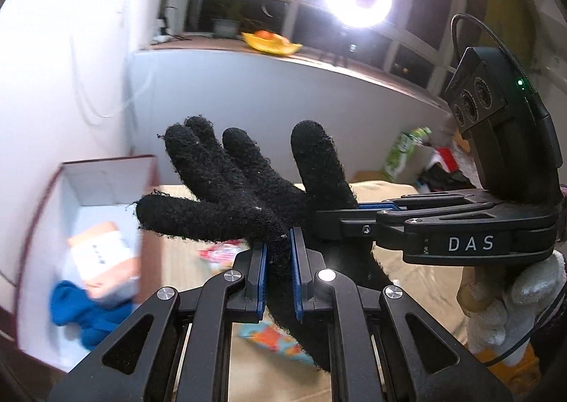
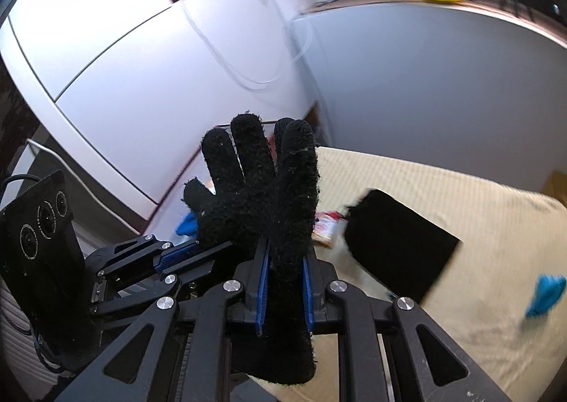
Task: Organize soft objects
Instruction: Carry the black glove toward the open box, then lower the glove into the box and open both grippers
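Observation:
A fuzzy black glove [image 1: 244, 196] is held in the air by both grippers at once. My left gripper [image 1: 278, 253] is shut on its lower palm, glove fingers pointing up and left. My right gripper [image 1: 319, 221] comes in from the right and is shut on the glove's thumb side. In the right wrist view the right gripper [image 2: 285, 260] is shut on the glove [image 2: 258, 196], and the left gripper [image 2: 198, 247] clamps it from the left. A white box with dark red edges [image 1: 102, 185] stands at left with a blue cloth [image 1: 88, 313] inside.
The beige bedspread [image 2: 443, 196] lies below. On it are a black fabric piece [image 2: 400, 249], a blue cloth [image 2: 544, 295], a red-white packet [image 2: 326, 228] and a colourful item [image 1: 273, 338]. An orange-white packet [image 1: 102, 256] lies in the box. A white cabinet [image 2: 141, 90] stands behind.

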Motion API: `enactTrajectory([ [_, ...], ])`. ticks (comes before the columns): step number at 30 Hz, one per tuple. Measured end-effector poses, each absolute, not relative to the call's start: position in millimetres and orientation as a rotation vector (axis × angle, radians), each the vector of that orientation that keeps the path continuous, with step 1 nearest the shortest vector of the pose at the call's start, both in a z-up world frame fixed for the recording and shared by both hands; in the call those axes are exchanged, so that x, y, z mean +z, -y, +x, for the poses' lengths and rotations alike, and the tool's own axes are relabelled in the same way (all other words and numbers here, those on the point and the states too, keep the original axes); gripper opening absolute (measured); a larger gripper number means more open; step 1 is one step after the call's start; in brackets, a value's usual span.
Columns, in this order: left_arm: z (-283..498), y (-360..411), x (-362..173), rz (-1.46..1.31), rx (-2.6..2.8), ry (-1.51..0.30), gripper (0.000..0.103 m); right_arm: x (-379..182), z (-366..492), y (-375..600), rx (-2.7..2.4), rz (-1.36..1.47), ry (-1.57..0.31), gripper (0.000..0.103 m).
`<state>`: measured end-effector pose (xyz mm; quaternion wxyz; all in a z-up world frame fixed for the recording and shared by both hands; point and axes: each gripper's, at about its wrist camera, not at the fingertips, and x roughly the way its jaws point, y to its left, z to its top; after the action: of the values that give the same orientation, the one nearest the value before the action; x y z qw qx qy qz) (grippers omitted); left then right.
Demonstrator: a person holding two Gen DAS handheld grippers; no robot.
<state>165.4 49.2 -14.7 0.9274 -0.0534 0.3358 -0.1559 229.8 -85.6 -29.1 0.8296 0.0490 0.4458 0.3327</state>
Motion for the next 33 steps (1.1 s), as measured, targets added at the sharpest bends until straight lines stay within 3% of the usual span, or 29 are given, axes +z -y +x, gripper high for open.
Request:
enactTrajectory([
  [17,155,-160,-15,-0.153,-0.113,-0.687,0.009,-28,234,-65,0.870,0.003,-0.962,0.015],
  [33,164,-198,-59,-0.182,-0.023,-0.776,0.009,-71,250,-109,0.859,-0.001,-1.045,0.015],
])
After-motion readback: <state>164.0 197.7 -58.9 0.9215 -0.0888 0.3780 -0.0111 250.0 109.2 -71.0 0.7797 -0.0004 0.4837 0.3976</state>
